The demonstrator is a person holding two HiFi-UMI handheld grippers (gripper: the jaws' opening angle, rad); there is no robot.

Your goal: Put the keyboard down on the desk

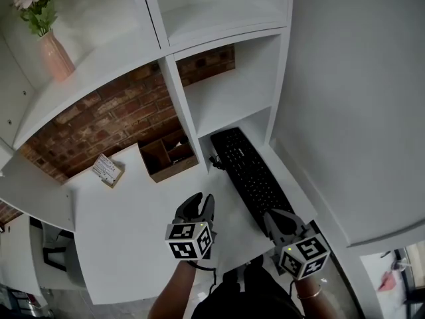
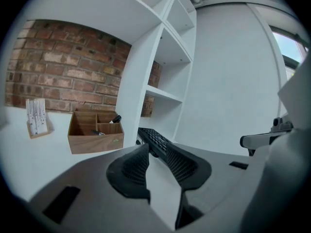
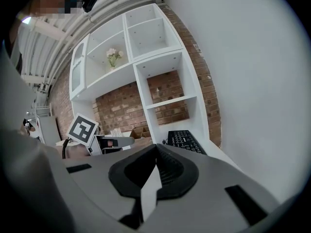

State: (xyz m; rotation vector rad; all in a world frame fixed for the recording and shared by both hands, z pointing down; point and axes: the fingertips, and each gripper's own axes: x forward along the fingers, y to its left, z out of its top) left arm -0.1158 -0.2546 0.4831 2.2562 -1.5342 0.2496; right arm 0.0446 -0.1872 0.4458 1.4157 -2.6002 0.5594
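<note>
The black keyboard point(image 1: 251, 171) lies flat on the white desk point(image 1: 126, 244), running from the foot of the shelf unit toward me along the right wall. It also shows ahead of the jaws as the keyboard point(image 2: 151, 138) and the keyboard point(image 3: 187, 141). My left gripper point(image 1: 201, 203) hovers over the desk left of the keyboard's near end, open, with nothing between its fingers point(image 2: 133, 166). My right gripper point(image 1: 273, 216) is at the keyboard's near right corner, its jaws closed tip to tip point(image 3: 156, 147) on nothing. Neither gripper holds the keyboard.
A wooden desk organiser point(image 1: 169, 155) stands against the brick wall, with a small card holder point(image 1: 107, 170) to its left. White shelves point(image 1: 226, 105) rise above the keyboard's far end, and a pink vase of flowers point(image 1: 54, 53) stands on a shelf. A white wall point(image 1: 358, 111) closes the right side.
</note>
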